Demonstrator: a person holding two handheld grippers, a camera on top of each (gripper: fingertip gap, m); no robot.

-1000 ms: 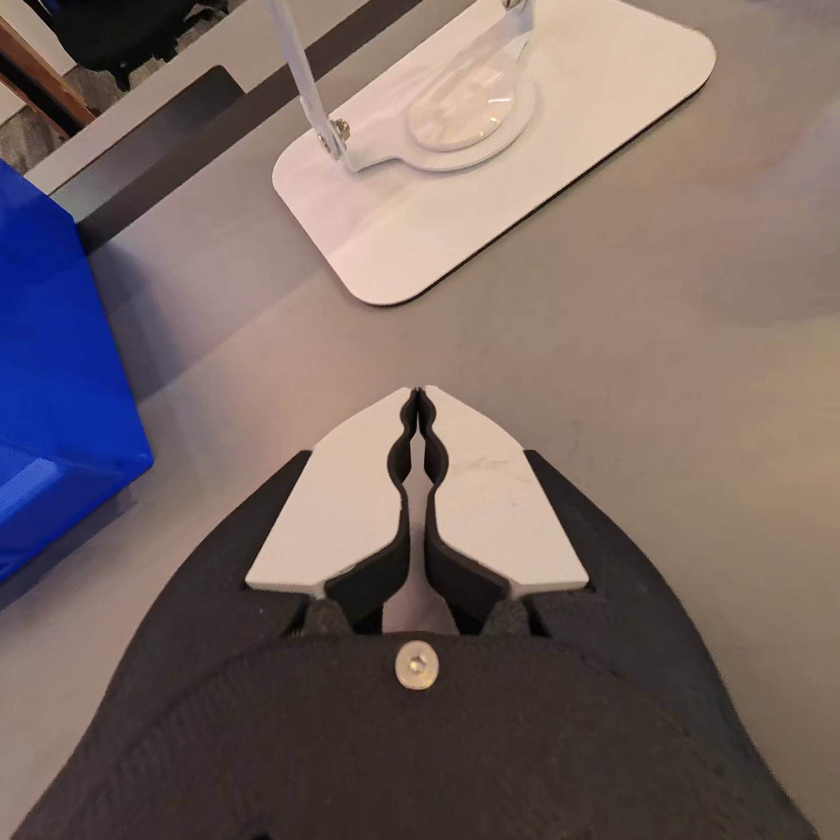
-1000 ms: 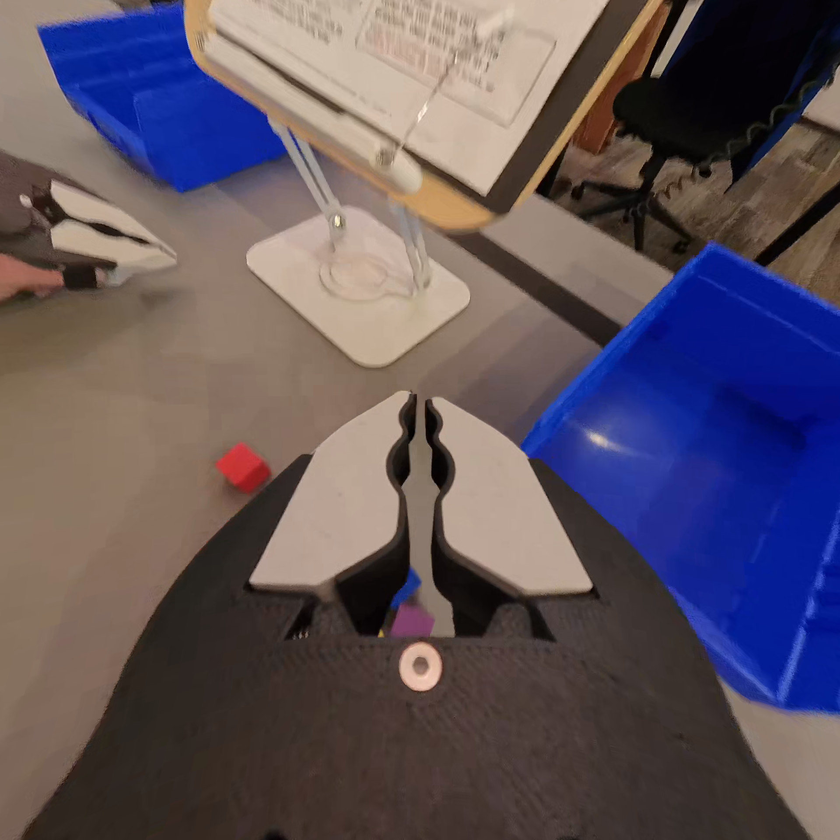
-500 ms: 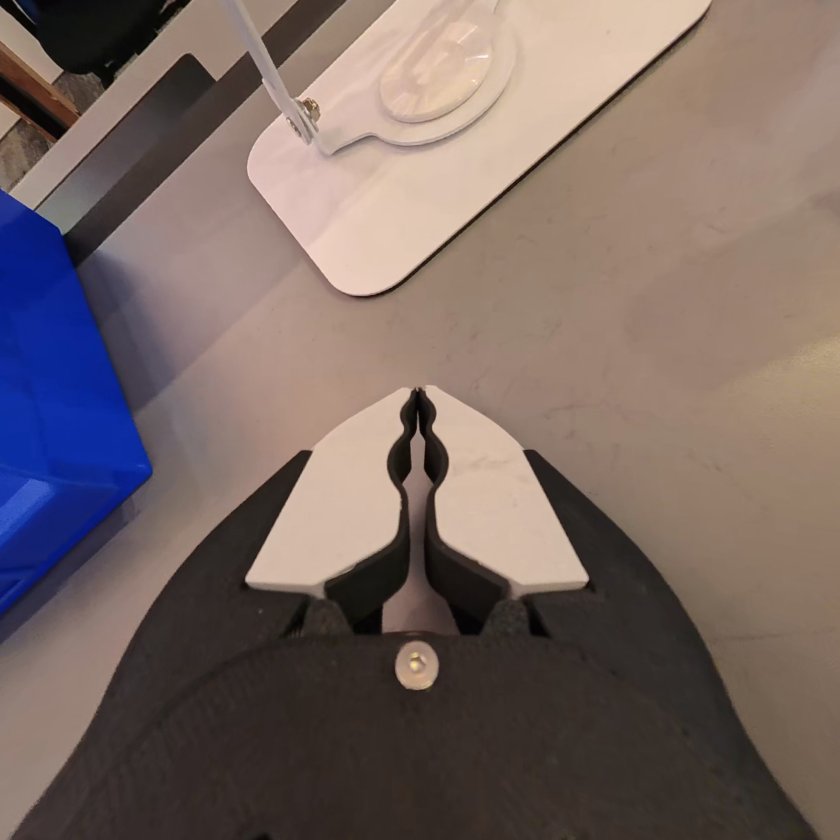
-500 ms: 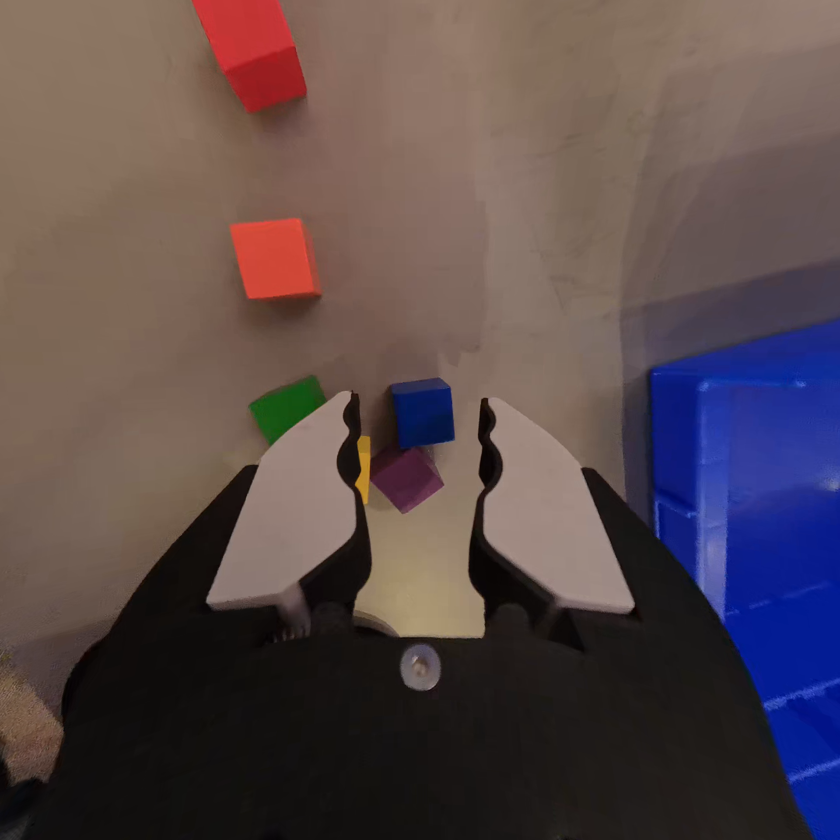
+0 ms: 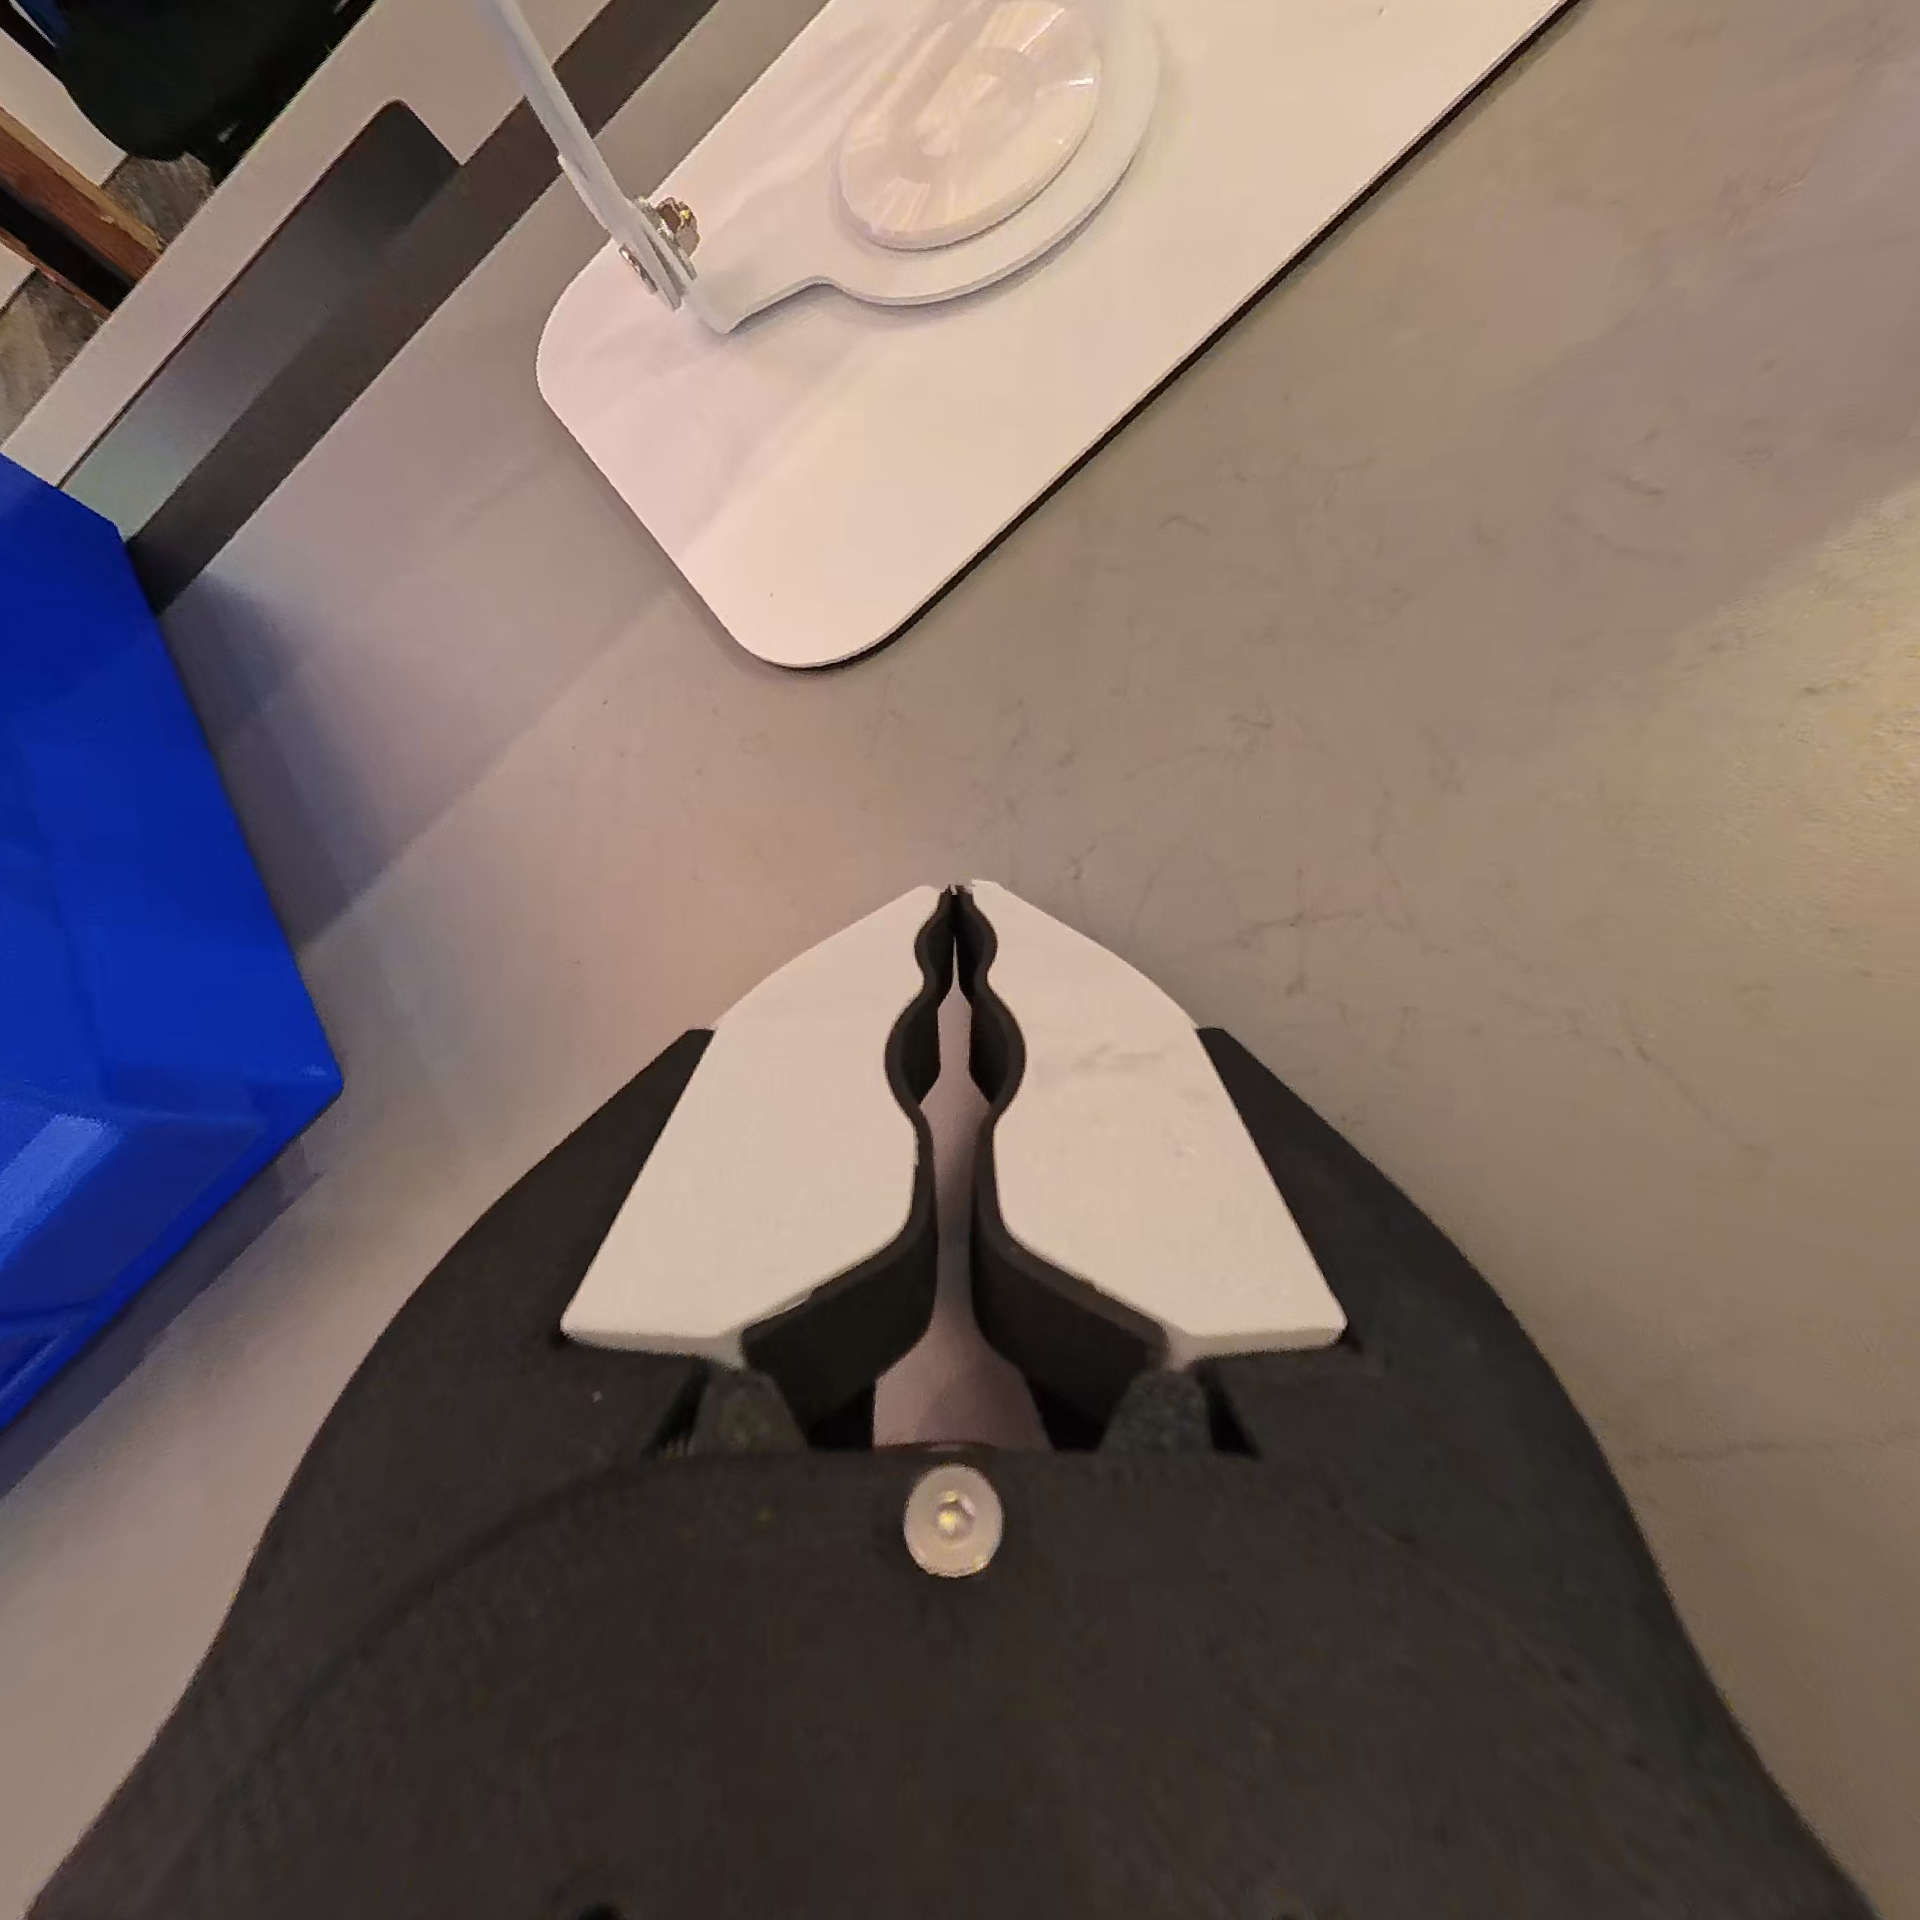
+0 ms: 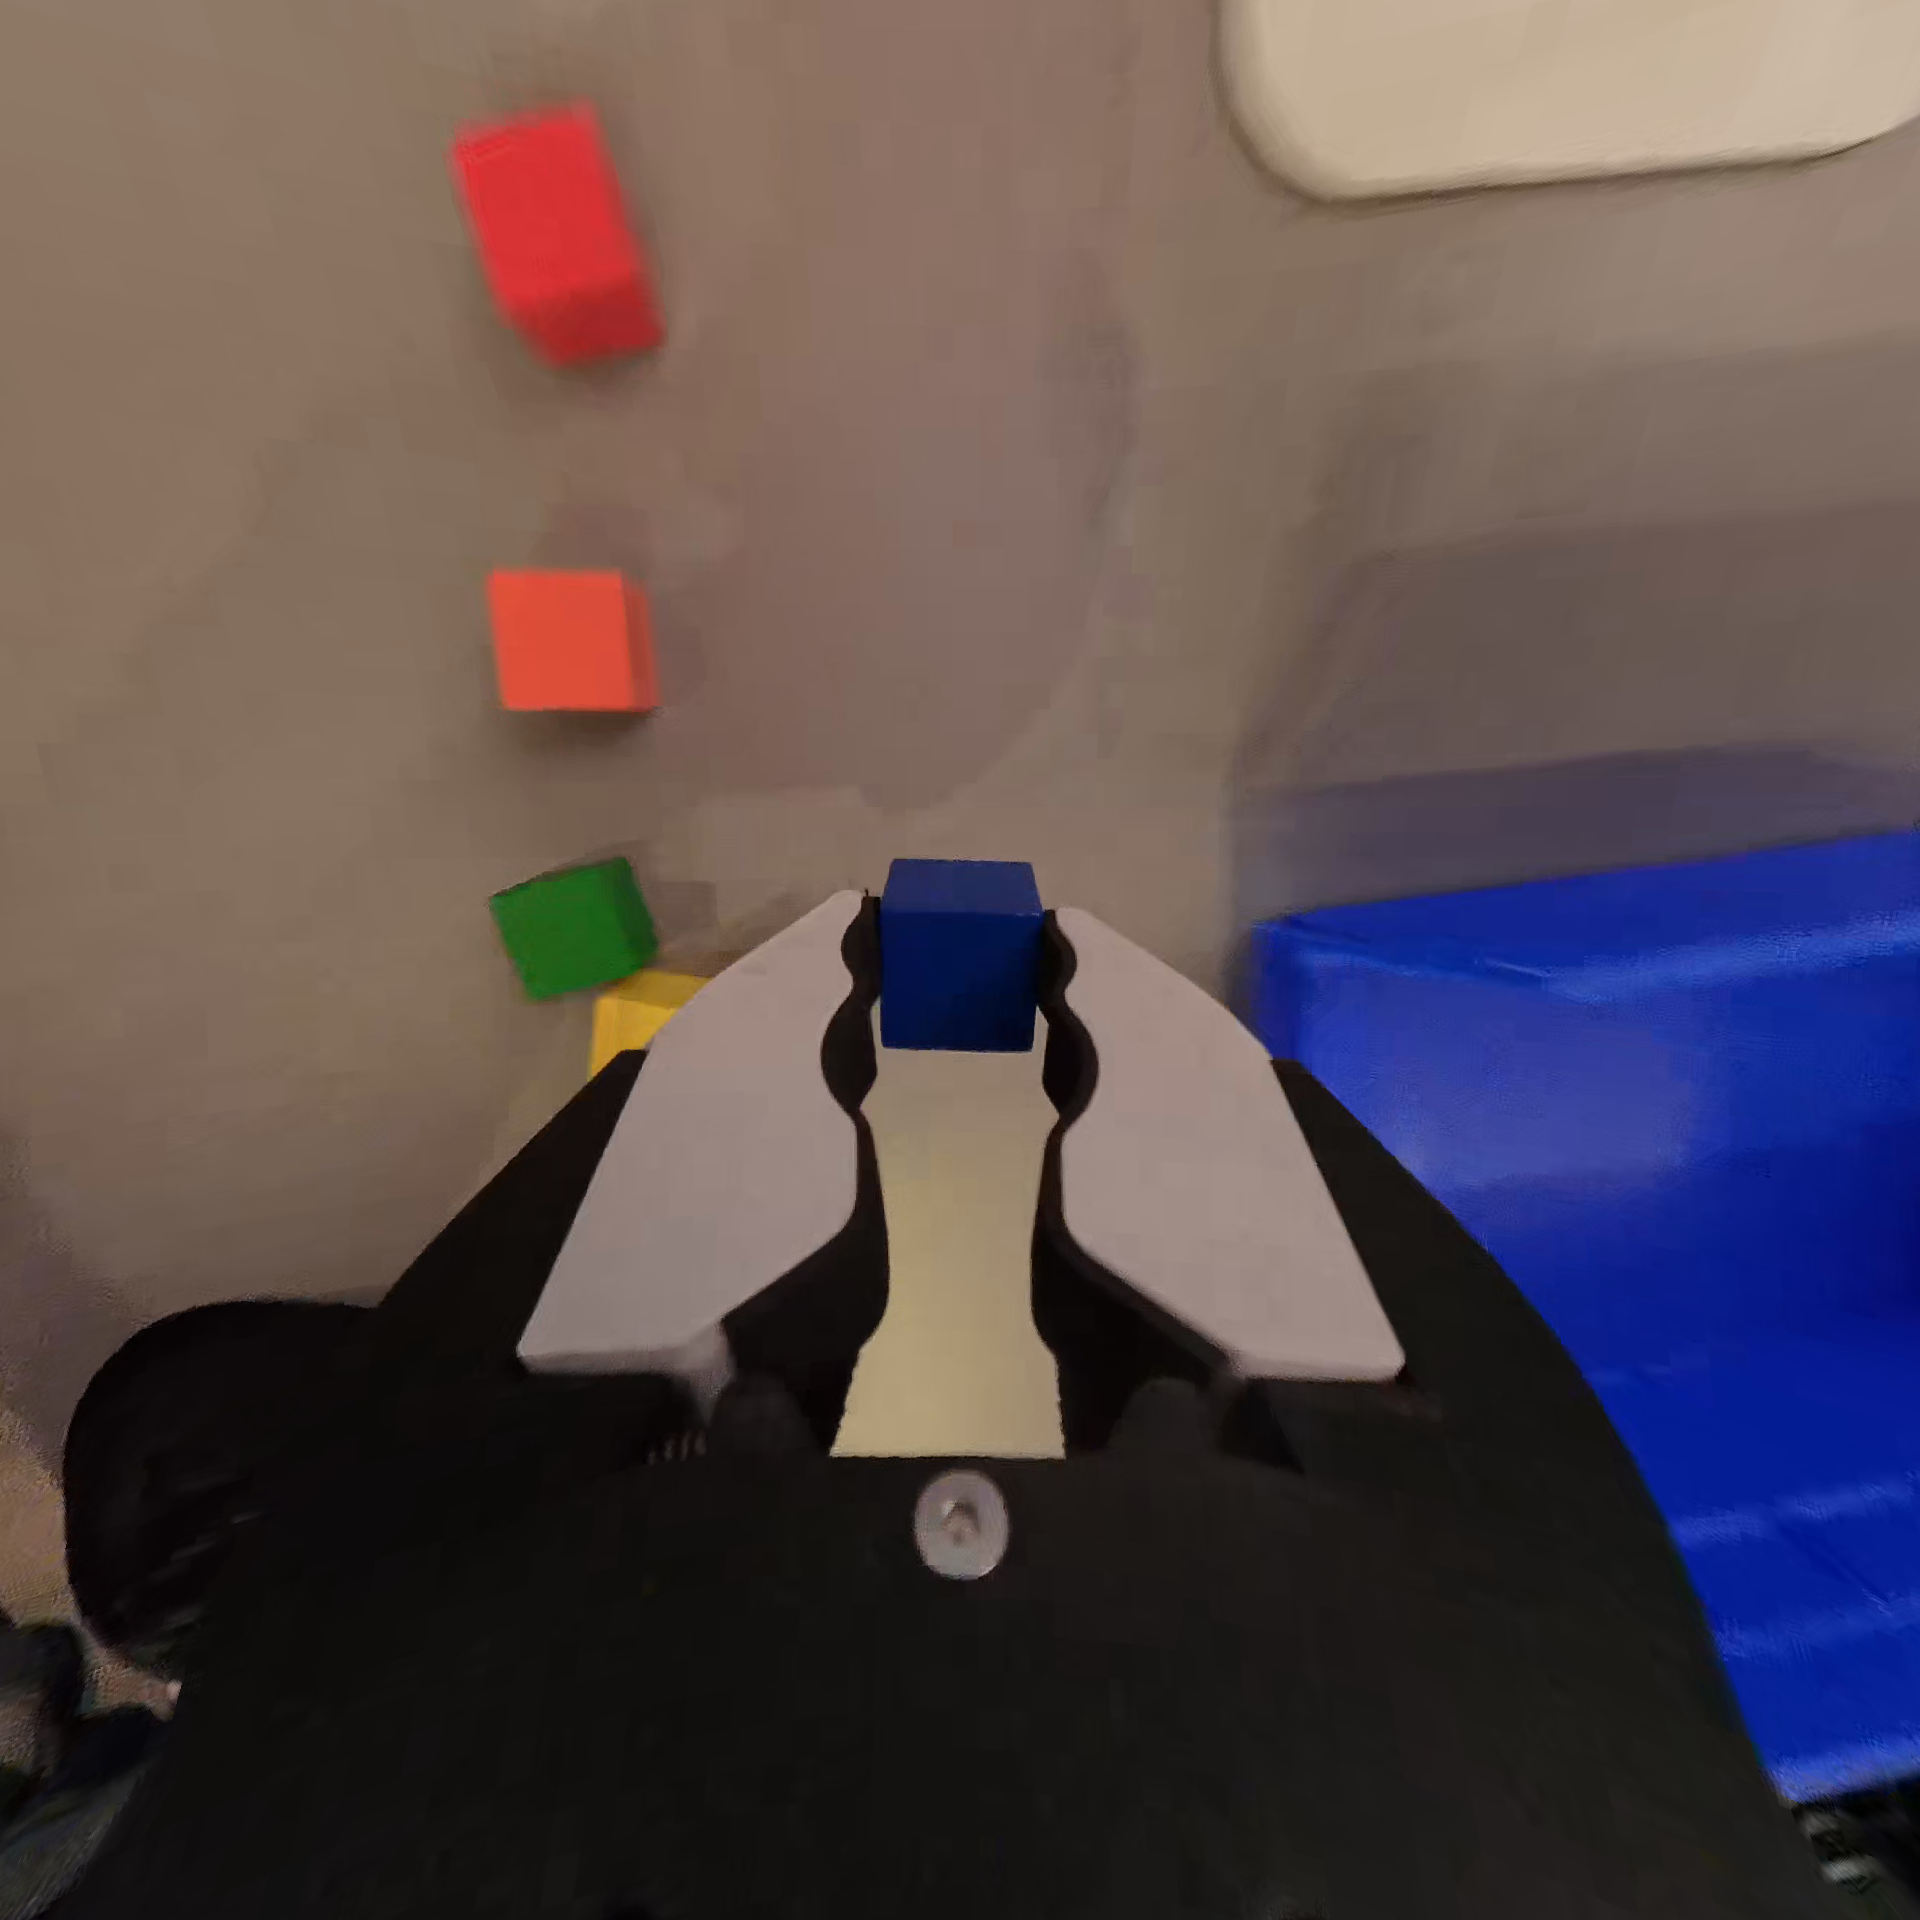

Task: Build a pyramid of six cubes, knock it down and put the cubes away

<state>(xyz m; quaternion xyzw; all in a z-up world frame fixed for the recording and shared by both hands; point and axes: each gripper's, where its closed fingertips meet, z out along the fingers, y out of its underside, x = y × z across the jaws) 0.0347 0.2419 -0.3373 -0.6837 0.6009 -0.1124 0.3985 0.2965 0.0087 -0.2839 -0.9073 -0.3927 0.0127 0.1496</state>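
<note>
Grey tabletop [image 6: 935, 416] holds scattered red [image 6: 551, 229], orange [image 6: 566, 639], green [image 6: 571, 925] and yellow [image 6: 634, 1023] cubes, so tidying seems underway: the right gripper [image 6: 958, 935] clamps a blue cube [image 6: 958, 961], likely bound for the blue bin [image 6: 1610, 1143] beside it, while the left gripper [image 5: 956, 894] stays out, closed and empty.

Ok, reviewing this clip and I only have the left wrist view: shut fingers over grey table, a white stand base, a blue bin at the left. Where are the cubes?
Observer: The right gripper is shut on a blue cube.
Operator: And the others?
Observer: Red cube, orange cube and green cube lie apart on the table; a yellow cube shows partly behind the gripper's left finger.
Operator: Any bin near it?
Observer: A blue bin stands just right of the gripper.
</note>
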